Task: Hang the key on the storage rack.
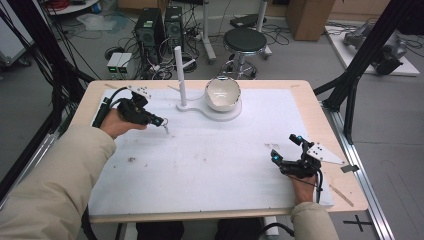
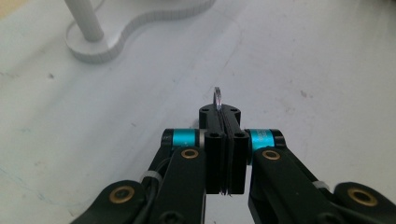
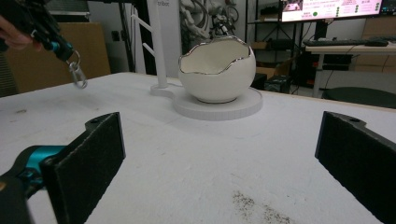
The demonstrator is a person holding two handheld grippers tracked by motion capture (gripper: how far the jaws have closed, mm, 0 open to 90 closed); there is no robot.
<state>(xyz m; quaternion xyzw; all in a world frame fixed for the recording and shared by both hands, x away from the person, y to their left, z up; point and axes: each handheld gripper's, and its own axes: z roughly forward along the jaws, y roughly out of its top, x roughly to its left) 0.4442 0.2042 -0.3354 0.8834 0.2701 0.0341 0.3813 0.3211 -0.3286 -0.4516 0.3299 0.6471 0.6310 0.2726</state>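
Observation:
A small metal key ring with a clasp [image 1: 166,128] hangs from my left gripper [image 1: 161,121], which is shut on it above the left part of the white mat. In the left gripper view the ring [image 2: 217,97] sticks up edge-on between the closed jaws of the left gripper [image 2: 219,114]. The right gripper view has the ring and clasp [image 3: 77,73] dangling under the left gripper [image 3: 57,45], clear of the table. My right gripper [image 1: 285,147] rests near the table's front right, open wide with nothing between its pads [image 3: 91,156].
A white stand [image 1: 210,111] at the back centre carries an upright post with pegs [image 1: 179,75] and a white egg-shaped bowl [image 1: 223,93] with a silver rim. The white mat [image 1: 210,160] bears some dark specks. Behind the table stand a stool [image 1: 245,41] and computer towers [image 1: 150,30].

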